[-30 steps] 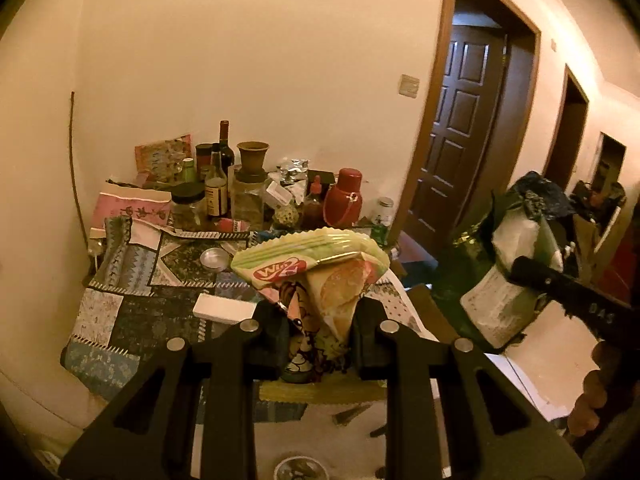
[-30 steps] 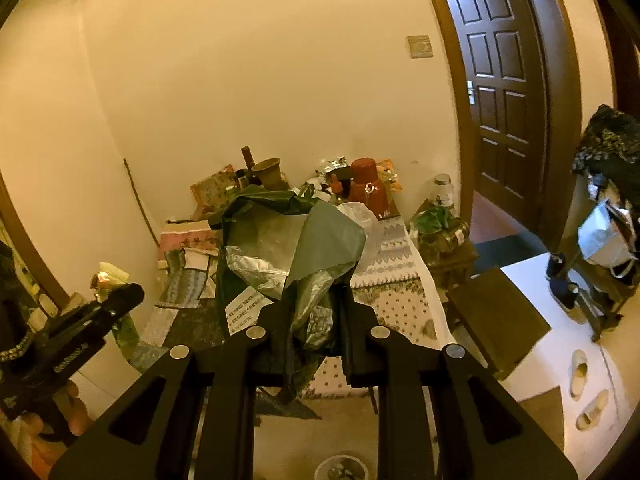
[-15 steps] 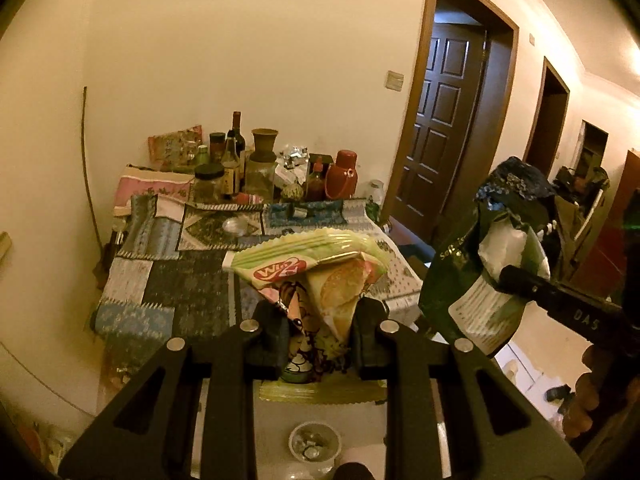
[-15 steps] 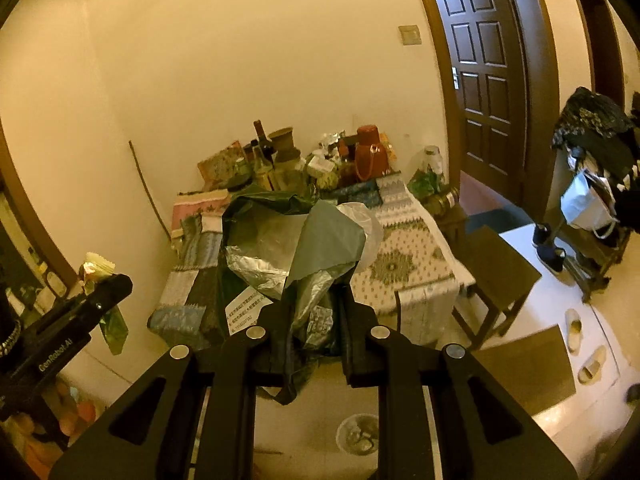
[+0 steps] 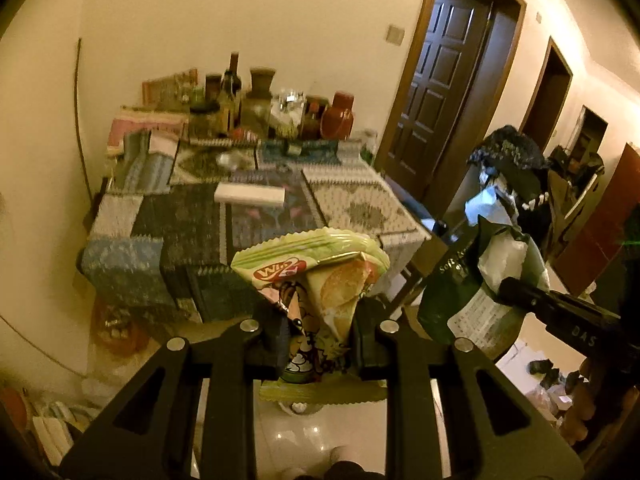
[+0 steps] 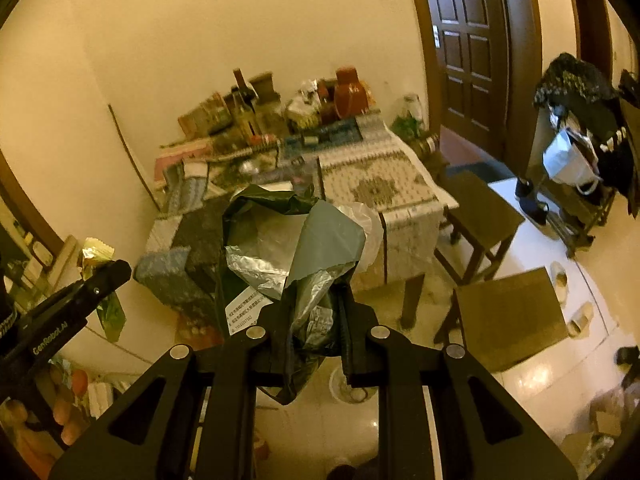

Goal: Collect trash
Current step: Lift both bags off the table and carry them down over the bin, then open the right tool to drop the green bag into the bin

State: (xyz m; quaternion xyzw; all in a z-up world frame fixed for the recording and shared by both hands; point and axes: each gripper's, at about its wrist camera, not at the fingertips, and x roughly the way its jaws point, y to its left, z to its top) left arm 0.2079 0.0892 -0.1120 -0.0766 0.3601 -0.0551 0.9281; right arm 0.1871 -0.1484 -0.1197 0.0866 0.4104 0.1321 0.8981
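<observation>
My left gripper [image 5: 318,332] is shut on a bunch of snack wrappers [image 5: 320,268], the top one pale green with a red logo. My right gripper [image 6: 308,320] is shut on a crumpled dark green plastic bag [image 6: 288,236] with silver lining and a white label. Seen from the left wrist, that bag [image 5: 460,300] hangs at the right in the other gripper's black jaws. From the right wrist, the wrappers [image 6: 98,252] show at the far left. Both grippers hang in the air in front of the table [image 5: 192,216], pointing down toward it.
A patchwork cloth covers the table [image 6: 384,184]; bottles, jars and a red jug [image 5: 338,118] crowd its far edge, and a white box [image 5: 250,195] lies mid-table. Wooden stools [image 6: 508,316] stand right of it. A small bin [image 6: 344,384] sits on the tiled floor. A dark door [image 5: 436,84] is behind.
Both grippers have drawn back from the table and tilted downward, so the table looks farther off and more floor shows. The wrappers and the bag stay gripped.
</observation>
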